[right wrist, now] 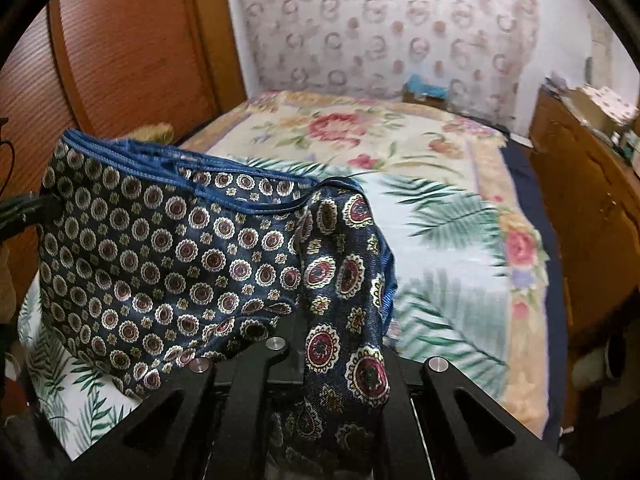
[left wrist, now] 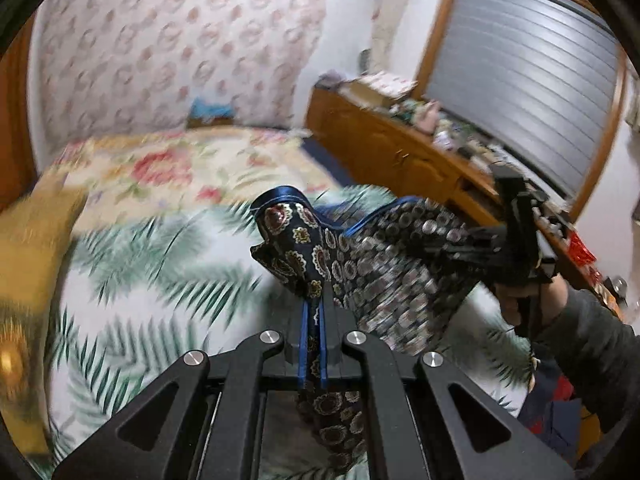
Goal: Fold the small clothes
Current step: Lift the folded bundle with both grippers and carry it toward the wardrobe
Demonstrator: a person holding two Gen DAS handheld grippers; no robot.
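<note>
Dark navy patterned shorts (left wrist: pixel 384 256) with a blue waistband hang stretched in the air between both grippers, above the bed. My left gripper (left wrist: pixel 314 312) is shut on one corner of the waistband, the cloth bunched over its fingers. My right gripper (right wrist: pixel 320 320) is shut on the other corner, with cloth draped over its fingers. In the left wrist view the right gripper (left wrist: pixel 480 240) shows at the right, held by a hand in a dark sleeve. In the right wrist view the shorts (right wrist: pixel 168 240) spread to the left toward the left gripper (right wrist: pixel 44 208).
The bed (right wrist: pixel 452 240) has a palm-leaf sheet and a floral blanket (right wrist: pixel 340 128) at its far end. A wooden cabinet (left wrist: pixel 392 148) with clutter stands along the right. A wooden wardrobe (right wrist: pixel 132 52) is at the left. A yellow cushion (left wrist: pixel 36 232) lies at the bed's left edge.
</note>
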